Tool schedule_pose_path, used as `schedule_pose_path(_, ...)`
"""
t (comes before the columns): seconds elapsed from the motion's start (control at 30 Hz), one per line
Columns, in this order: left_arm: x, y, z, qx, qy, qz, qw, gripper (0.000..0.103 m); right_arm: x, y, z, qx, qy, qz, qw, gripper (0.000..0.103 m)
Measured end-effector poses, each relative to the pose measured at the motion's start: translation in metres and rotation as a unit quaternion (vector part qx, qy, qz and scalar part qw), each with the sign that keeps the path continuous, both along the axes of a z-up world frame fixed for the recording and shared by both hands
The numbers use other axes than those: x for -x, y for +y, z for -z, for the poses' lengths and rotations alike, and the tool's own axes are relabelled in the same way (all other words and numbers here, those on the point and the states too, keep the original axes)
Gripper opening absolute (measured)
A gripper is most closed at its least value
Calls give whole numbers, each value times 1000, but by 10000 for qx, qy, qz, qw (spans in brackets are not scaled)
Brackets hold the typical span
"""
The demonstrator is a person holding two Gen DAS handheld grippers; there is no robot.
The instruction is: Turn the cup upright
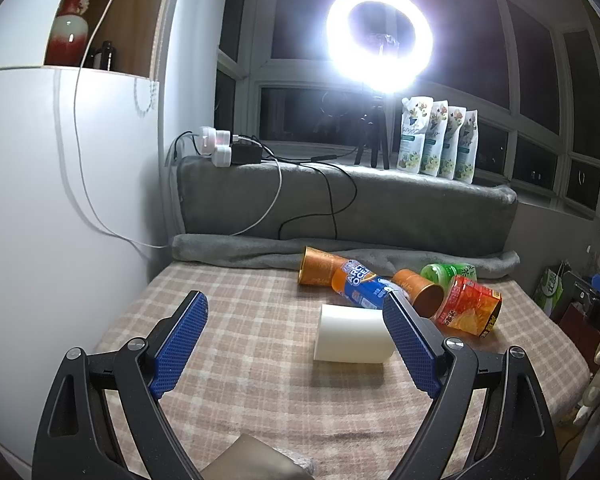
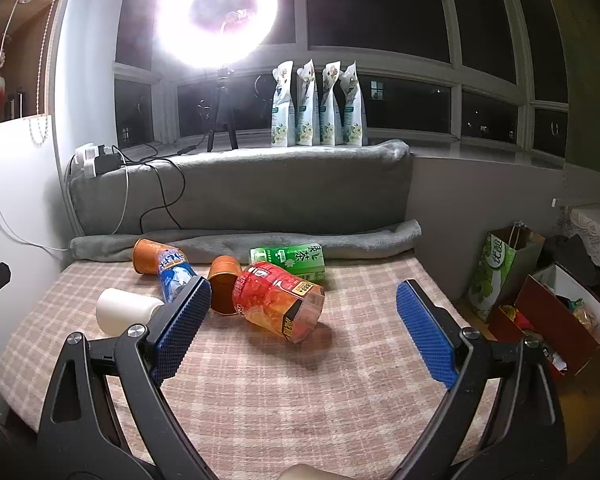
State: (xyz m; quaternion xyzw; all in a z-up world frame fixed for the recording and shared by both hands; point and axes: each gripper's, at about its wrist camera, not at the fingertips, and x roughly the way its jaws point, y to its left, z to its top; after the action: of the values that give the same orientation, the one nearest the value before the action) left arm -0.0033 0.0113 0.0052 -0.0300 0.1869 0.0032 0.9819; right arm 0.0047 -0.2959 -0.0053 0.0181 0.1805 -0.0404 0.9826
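A white cup [image 1: 352, 334] lies on its side on the checked table cloth [image 1: 240, 320]. It also shows at the left in the right wrist view [image 2: 126, 310]. Two orange cups lie on their sides behind it, one at the back [image 1: 320, 268] and one nearer [image 1: 420, 290]. My left gripper [image 1: 296, 308] is open and empty, the white cup just beyond its right finger. My right gripper [image 2: 304, 296] is open and empty, with a red-labelled bottle [image 2: 278, 304] lying between and beyond its fingers.
A blue-labelled bottle [image 1: 358, 286], the red-labelled bottle [image 1: 470, 306] and a green one [image 1: 448, 272] lie among the cups. A green tea carton [image 2: 290, 260] lies behind. A grey blanket [image 1: 340, 208] backs the table. A ring light [image 1: 380, 38], several pouches [image 1: 438, 140], cables and boxes [image 2: 556, 312] stand around.
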Motion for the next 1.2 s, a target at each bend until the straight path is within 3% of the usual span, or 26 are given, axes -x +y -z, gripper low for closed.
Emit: schedule_pose_path(1.2,0,1,2,42,6,-18,10000,89,4,5,-12,145,-175,92,9997,96)
